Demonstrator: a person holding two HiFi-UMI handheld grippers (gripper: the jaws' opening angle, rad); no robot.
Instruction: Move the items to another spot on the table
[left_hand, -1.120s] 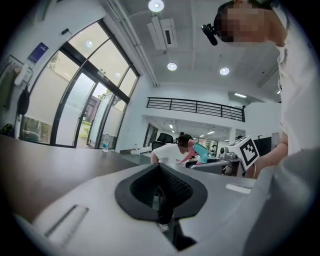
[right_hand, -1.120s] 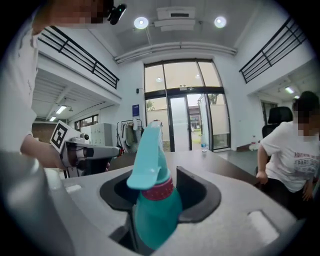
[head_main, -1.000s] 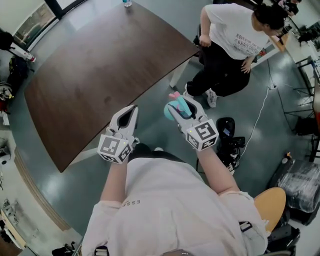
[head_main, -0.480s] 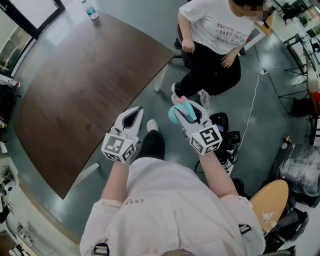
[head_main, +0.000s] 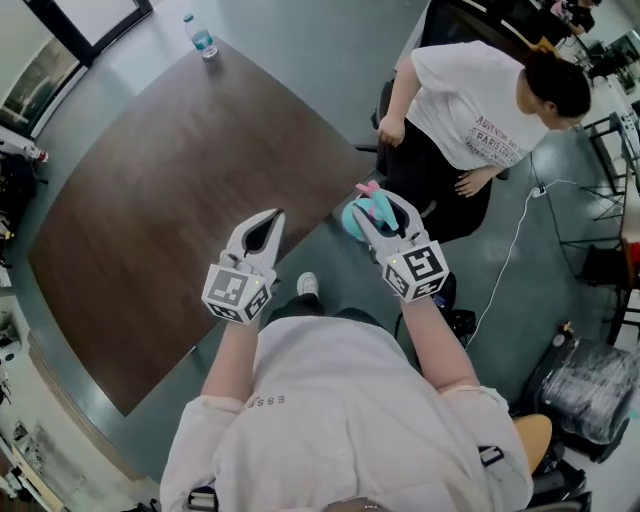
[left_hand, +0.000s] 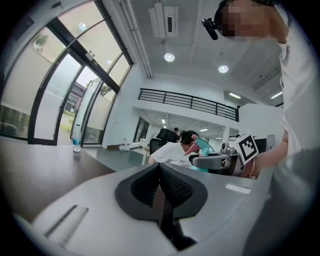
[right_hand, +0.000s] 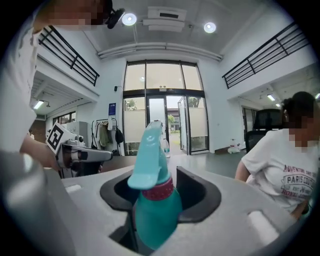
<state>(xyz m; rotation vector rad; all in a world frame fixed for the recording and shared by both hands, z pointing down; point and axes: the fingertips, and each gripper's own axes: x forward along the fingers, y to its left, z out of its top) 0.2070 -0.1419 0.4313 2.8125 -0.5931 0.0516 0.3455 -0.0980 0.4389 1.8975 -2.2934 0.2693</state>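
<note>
A teal spray bottle (head_main: 356, 218) with a pink collar stands between the jaws of my right gripper (head_main: 383, 203), which is shut on it. In the right gripper view the bottle (right_hand: 152, 212) fills the gap between the pads, its trigger head pointing away. The right gripper hangs over the floor just off the near right edge of the dark brown table (head_main: 170, 180). My left gripper (head_main: 268, 218) is shut with nothing in it, and its tips hang over the table's near edge. In the left gripper view its dark pads (left_hand: 172, 187) meet.
A clear water bottle (head_main: 201, 36) stands on the table's far corner. A person in a white shirt (head_main: 480, 105) sits close by the table's right side. A white cable (head_main: 510, 240) runs over the floor, and a wrapped bundle (head_main: 590, 390) lies at the right.
Both grippers have travelled together alongside the table, the right one still holding the spray bottle. The left gripper's tips now reach over the table edge. The seated person is nearer.
</note>
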